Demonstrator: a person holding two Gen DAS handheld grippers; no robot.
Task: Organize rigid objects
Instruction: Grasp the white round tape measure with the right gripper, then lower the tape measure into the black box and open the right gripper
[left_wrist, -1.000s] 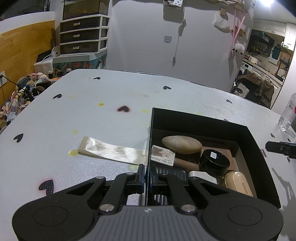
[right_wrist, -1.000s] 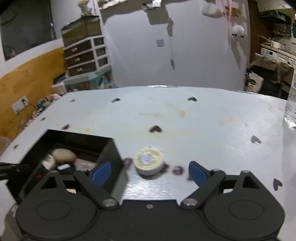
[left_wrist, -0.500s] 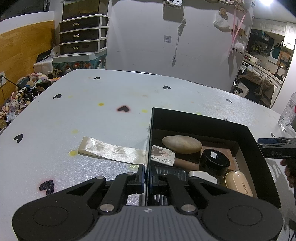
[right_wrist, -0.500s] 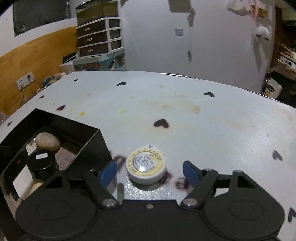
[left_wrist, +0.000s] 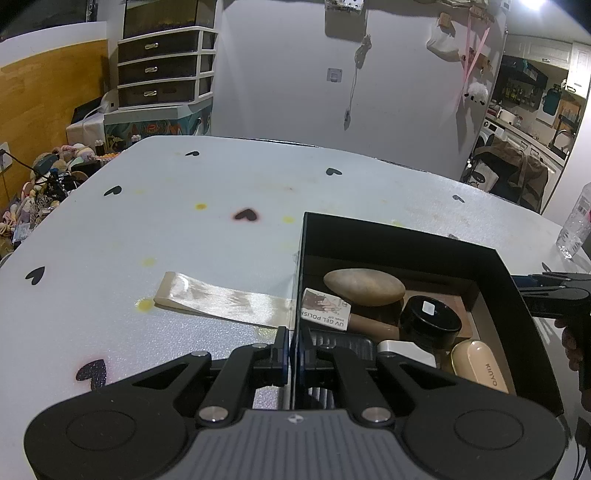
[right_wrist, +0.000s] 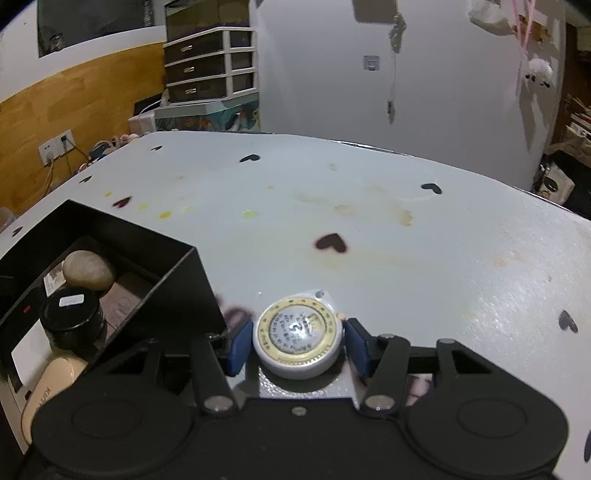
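A black open box (left_wrist: 402, 236) holds a smooth stone (left_wrist: 364, 286), a black jar (left_wrist: 430, 325), a cream case (left_wrist: 480, 367) and a white card. My left gripper (left_wrist: 293, 350) is shut on the box's left wall. In the right wrist view the box (right_wrist: 155, 258) lies at the left. A round white tape measure with a gold ring (right_wrist: 299, 338) lies on the white table, between my right gripper's (right_wrist: 297, 345) blue pads, which stand close on both sides of it. The right gripper also shows in the left wrist view (left_wrist: 554, 291).
A shiny strip of tape (left_wrist: 221, 299) lies on the table left of the box. A clear water bottle (left_wrist: 576, 225) stands at the far right. The white table (right_wrist: 406, 229) has black heart marks and yellow stains. Drawers and clutter stand beyond the table's left edge.
My right gripper has moved forward around the tape measure and its pads have closed in from wide open to beside it. The left gripper has not moved.
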